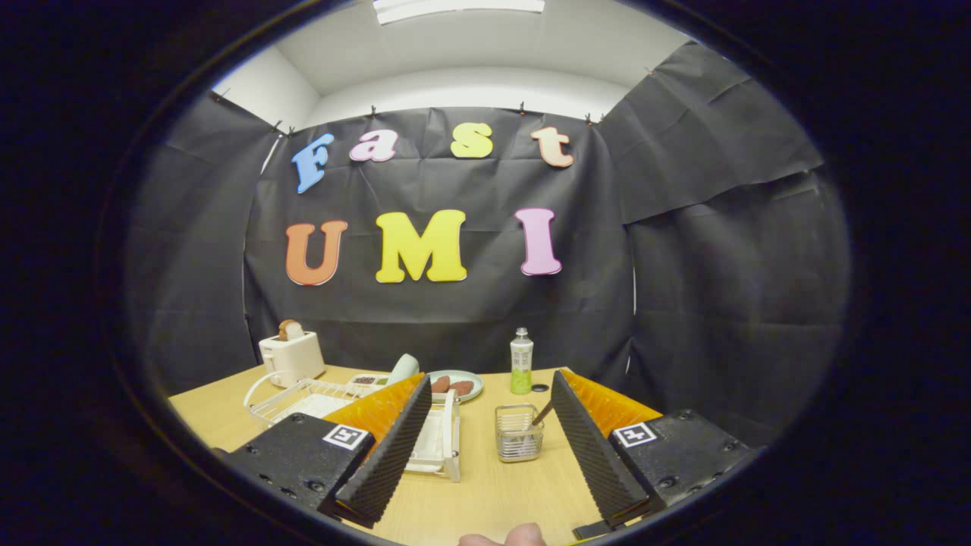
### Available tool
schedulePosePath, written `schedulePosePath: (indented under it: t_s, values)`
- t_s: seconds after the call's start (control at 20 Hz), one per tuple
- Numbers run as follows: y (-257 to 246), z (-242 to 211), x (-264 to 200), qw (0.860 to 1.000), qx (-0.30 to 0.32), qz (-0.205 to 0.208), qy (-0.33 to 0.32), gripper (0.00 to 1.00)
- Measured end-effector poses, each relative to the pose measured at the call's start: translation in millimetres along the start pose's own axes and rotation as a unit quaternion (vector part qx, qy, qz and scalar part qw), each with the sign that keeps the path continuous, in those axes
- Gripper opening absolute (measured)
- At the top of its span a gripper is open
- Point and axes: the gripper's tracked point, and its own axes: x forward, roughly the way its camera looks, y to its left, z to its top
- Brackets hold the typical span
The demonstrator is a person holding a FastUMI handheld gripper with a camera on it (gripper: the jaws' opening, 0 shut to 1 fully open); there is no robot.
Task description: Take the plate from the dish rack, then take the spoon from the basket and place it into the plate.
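My gripper [491,383] is open above the wooden table [485,485], with nothing between its fingers. A white dish rack [303,398] stands to the left, partly hidden behind the left finger [391,447]. A pale green plate [403,368] stands upright at the rack's far end, just past the left fingertip. A small wire basket [519,434] sits between the fingers, nearer the right one. The spoon's handle [542,413] leans out of the basket toward the right finger.
A white toaster [290,356] with bread in it stands at the back left. A plate with reddish food [459,385], a green-and-white bottle [521,362] and a small dark cap [540,387] stand at the back. Part of a person's hand [504,537] shows below.
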Motion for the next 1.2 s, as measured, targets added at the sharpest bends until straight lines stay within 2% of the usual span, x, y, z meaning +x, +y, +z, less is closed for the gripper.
schedulePosePath:
  t_s: [0.25, 0.4, 0.6, 0.8, 1.05, 1.2]
  values:
    - [30, 32, 43, 0.997, -0.027, 0.056, 0.037, 1.0]
    - [42, 56, 80, 0.994, -0.066, 0.065, 0.053, 1.0]
    - [72, 66, 124, 0.985, -0.064, 0.102, 0.125, 1.0]
    - [87, 58, 173, 0.966, -0.045, 0.111, 0.231, 1.0]
    - [95, 19, 217, 0.929, -0.033, 0.094, 0.357, 1.0]
    - [108, -7, 227, 0.909, -0.02, 0.094, 0.406, 1.0]
